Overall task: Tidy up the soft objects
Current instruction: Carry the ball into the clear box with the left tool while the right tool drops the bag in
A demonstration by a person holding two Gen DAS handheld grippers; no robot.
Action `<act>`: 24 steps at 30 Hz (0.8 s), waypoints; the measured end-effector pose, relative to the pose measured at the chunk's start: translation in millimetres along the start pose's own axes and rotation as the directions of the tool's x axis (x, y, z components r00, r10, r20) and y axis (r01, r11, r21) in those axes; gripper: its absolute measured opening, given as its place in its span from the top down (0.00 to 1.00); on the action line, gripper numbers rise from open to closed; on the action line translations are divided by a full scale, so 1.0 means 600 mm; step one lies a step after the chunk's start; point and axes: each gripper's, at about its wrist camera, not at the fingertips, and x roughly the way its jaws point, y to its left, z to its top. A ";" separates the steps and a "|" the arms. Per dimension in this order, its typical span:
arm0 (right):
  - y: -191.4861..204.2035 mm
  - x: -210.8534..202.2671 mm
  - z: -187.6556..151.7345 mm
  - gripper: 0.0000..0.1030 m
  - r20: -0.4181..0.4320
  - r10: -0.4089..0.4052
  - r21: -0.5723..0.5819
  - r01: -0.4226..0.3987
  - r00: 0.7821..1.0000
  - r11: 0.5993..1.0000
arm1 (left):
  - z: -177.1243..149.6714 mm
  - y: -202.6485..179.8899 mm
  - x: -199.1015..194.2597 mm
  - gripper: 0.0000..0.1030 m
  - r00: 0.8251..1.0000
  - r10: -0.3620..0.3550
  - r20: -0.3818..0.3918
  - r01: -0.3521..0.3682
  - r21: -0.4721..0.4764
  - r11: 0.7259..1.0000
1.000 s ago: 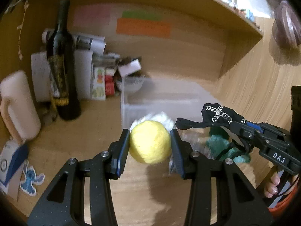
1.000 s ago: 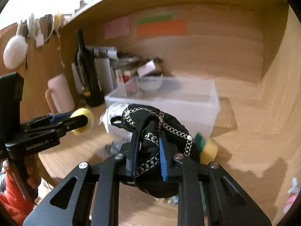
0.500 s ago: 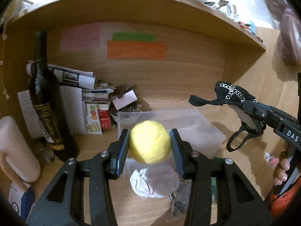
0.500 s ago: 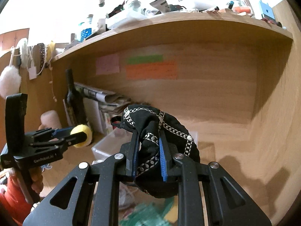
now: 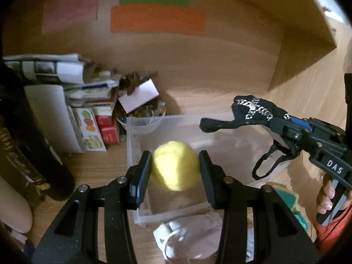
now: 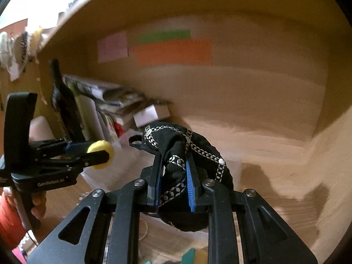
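My left gripper [image 5: 175, 169] is shut on a yellow fuzzy ball [image 5: 175, 168] and holds it above the clear plastic bin [image 5: 132, 154]. My right gripper [image 6: 173, 173] is shut on a black cloth with a silver pattern [image 6: 193, 151]. In the left wrist view the black cloth [image 5: 253, 112] hangs over the bin's right side. In the right wrist view the yellow ball [image 6: 101, 154] and left gripper [image 6: 96, 156] are at the left. A white drawstring pouch [image 5: 187, 237] lies on the desk in front of the bin.
A dark wine bottle [image 5: 26, 145] stands at the left, beside a pile of papers and small boxes [image 5: 72, 101]. A small clear bowl [image 5: 143, 121] sits behind the bin. Green and yellow sponges [image 5: 288, 198] lie at the right. Wooden alcove walls enclose the back.
Both grippers have moved forward and tipped down toward the bin. The yellow ball now hangs over the bin's inside, and the black cloth is over its right side.
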 end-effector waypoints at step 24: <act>-0.017 0.063 -0.025 0.53 -0.169 -0.054 -0.039 0.048 0.984 0.998 | 0.018 -0.017 0.035 0.40 0.997 0.026 -0.069 -0.021 0.063 0.998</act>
